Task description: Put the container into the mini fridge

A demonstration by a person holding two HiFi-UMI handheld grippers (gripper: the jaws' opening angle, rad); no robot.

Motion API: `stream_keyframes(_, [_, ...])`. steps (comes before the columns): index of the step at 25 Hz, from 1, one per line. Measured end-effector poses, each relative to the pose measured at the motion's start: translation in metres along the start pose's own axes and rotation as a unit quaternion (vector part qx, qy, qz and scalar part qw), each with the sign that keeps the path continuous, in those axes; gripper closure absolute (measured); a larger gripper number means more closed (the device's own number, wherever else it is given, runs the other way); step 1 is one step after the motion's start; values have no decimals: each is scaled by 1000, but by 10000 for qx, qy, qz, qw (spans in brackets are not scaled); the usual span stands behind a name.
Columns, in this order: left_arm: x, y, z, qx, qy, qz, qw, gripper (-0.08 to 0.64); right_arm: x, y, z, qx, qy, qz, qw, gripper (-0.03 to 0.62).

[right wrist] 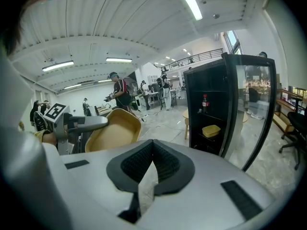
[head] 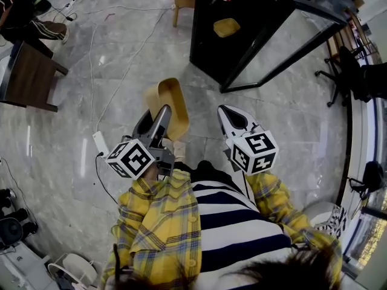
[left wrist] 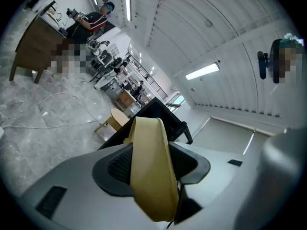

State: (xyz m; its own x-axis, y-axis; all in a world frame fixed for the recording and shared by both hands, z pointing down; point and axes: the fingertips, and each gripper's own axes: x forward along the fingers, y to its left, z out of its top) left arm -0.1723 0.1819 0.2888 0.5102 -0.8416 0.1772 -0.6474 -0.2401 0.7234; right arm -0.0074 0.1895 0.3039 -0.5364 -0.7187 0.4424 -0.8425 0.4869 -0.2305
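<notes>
In the head view, the left gripper (head: 162,116) is clamped on the near rim of the tan container (head: 169,104), which stands out ahead of its tips, tipped on edge above the floor. The right gripper (head: 227,112) is just to that container's right, its jaws together and empty. The black mini fridge (head: 242,29) stands well ahead of both grippers, its glass door (head: 284,47) swung open. In the left gripper view, the container's (left wrist: 149,171) wall runs straight between the jaws of the left gripper (left wrist: 152,164), and both pads press on it; the mini fridge (left wrist: 160,113) shows beyond the tips, with a wooden stool (left wrist: 112,121) to its left. In the right gripper view, the right gripper (right wrist: 152,148) has its jaws meeting at the tips with nothing between them. The container (right wrist: 115,128) and the left gripper (right wrist: 79,124) are to its left. The mini fridge (right wrist: 211,80) is ahead and to the right, holding a bottle (right wrist: 205,102) and a yellow tub (right wrist: 211,131).
</notes>
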Motion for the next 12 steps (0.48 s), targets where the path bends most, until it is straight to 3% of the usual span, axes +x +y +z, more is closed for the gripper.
stream_keyframes(12, [46, 42, 28, -71, 550, -270, 9981, 333, 51, -10, 17, 195, 145, -581, 9980, 566])
